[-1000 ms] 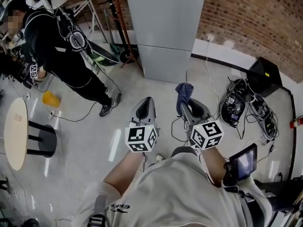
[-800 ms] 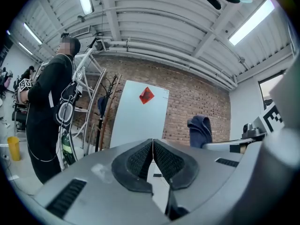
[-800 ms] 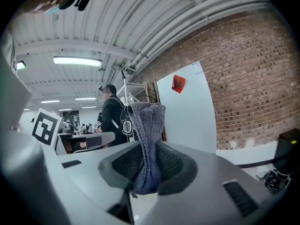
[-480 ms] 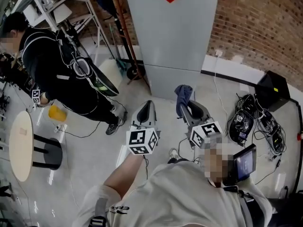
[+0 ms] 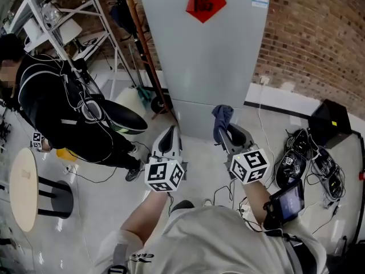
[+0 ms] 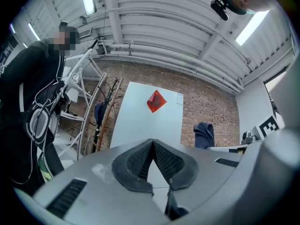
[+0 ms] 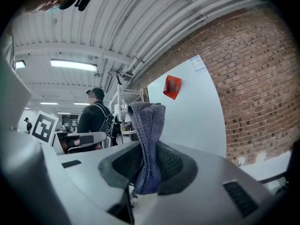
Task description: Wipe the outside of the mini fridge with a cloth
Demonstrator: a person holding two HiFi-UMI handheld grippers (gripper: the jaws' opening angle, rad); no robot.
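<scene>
The step in hand looks like the approach: the cloth (image 5: pixel 222 116) is gripped and raised but has not yet met the fridge (image 5: pixel 211 56), which stands on the floor against the brick wall (image 5: pixel 319 39), just ahead of both tools. The right tool (image 5: pixel 223 135) is clamped on the cloth, a blue-grey, nubbly towelling piece bunched into a soft upright fold that rises above the ribbed dark pads. The left tool (image 5: pixel 169 137) holds nothing; its 2 pads meet at the tips, with only a thin wedge of gap below them. The fridge is a tall, flat-faced box in smooth pale grey, with 1 seam across the front low down and a red diamond sticker (image 5: pixel 205 1) near the top. Next, I judge, the right tool must carry the cloth forward until the fold presses on that slick door, then sweep across it; the loose bunch may need firm pressure to spread.
</scene>
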